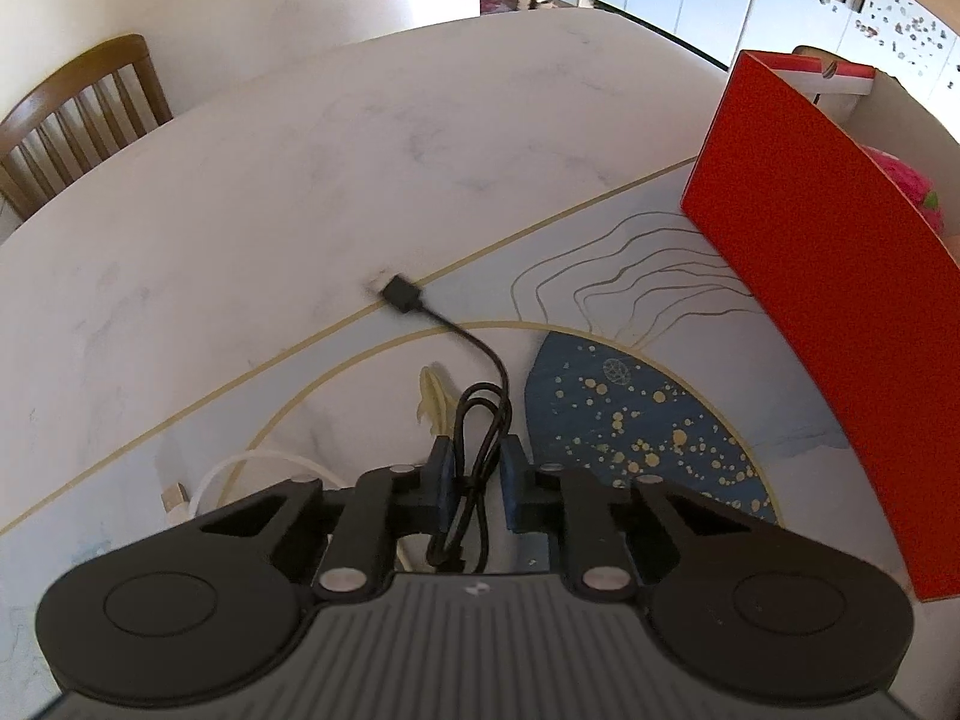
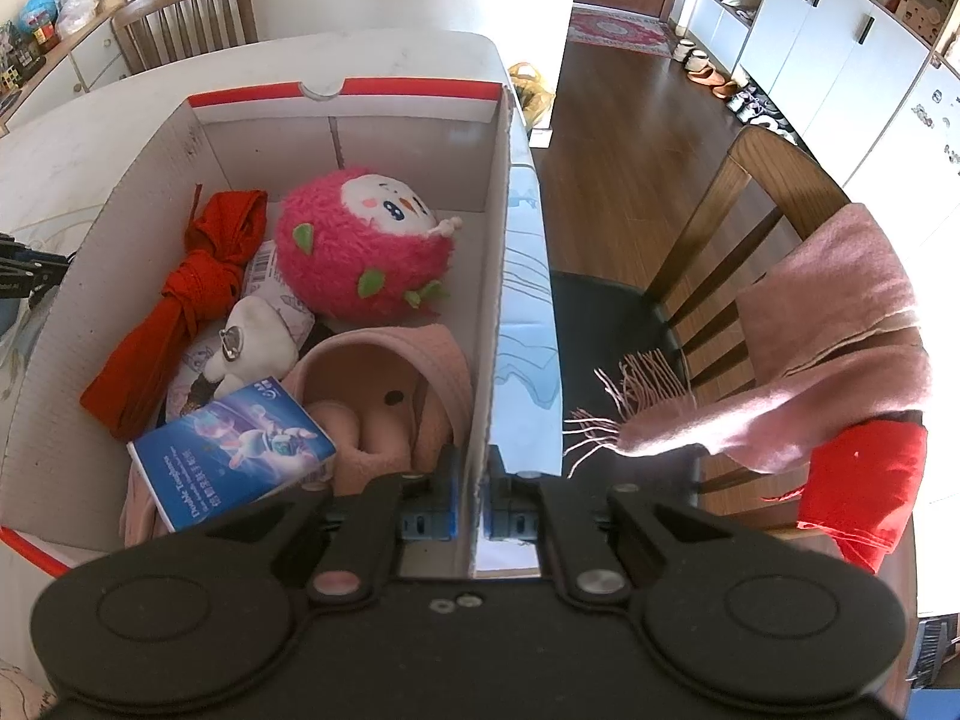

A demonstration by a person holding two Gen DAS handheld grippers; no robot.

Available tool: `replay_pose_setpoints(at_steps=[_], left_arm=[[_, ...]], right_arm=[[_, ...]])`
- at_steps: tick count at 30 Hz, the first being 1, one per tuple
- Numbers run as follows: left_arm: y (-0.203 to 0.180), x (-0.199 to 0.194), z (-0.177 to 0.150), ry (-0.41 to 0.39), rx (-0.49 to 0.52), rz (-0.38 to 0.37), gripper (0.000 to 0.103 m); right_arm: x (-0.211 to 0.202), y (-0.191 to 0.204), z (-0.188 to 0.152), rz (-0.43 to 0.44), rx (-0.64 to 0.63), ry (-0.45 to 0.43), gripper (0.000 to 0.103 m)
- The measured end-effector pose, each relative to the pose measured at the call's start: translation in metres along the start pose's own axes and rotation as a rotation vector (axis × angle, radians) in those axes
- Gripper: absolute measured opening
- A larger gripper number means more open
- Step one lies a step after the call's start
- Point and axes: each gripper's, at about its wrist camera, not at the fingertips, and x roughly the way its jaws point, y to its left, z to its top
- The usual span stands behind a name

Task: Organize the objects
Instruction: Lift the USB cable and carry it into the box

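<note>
A black cable (image 1: 475, 420) lies looped on the patterned mat (image 1: 630, 420), its plug (image 1: 401, 294) reaching onto the white table (image 1: 300, 180). My left gripper (image 1: 477, 480) is shut on the cable's loops, which run between the blue pads. In the right wrist view my right gripper (image 2: 474, 498) is shut on the right wall (image 2: 492, 276) of the red-and-white cardboard box. Inside lie a pink plush (image 2: 360, 252), a knotted red strap (image 2: 198, 282), a small white plush (image 2: 252, 336), a blue packet (image 2: 234, 444) and a pink hat (image 2: 384, 384).
A white cable (image 1: 240, 468) curls left of my left gripper. The box's red outer side (image 1: 828, 300) stands to the right of the mat. A wooden chair (image 1: 78, 126) stands behind the table. Another chair carries a pink scarf (image 2: 828, 324) and a red cloth (image 2: 864, 480).
</note>
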Motion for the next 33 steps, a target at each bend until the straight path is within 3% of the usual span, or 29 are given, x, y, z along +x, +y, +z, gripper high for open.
replay_pose_setpoints(at_steps=[8, 17, 24, 33], left_arm=[[-0.016, -0.018, -0.003, -0.074, -0.102, 0.013, 0.011], [-0.038, -0.064, -0.007, -0.191, -0.204, -0.073, 0.01], [-0.055, -0.096, -0.009, -0.261, -0.229, -0.118, 0.01], [-0.094, -0.14, 0.003, -0.35, -0.189, -0.202, 0.01]], right_arm=[[0.001, -0.001, -0.001, 0.006, 0.001, -0.009, 0.006], [0.0, -0.002, -0.002, 0.013, -0.004, -0.021, 0.005], [0.0, -0.003, -0.003, 0.016, -0.014, -0.028, 0.003], [0.0, -0.002, -0.003, 0.014, -0.027, -0.034, 0.004]])
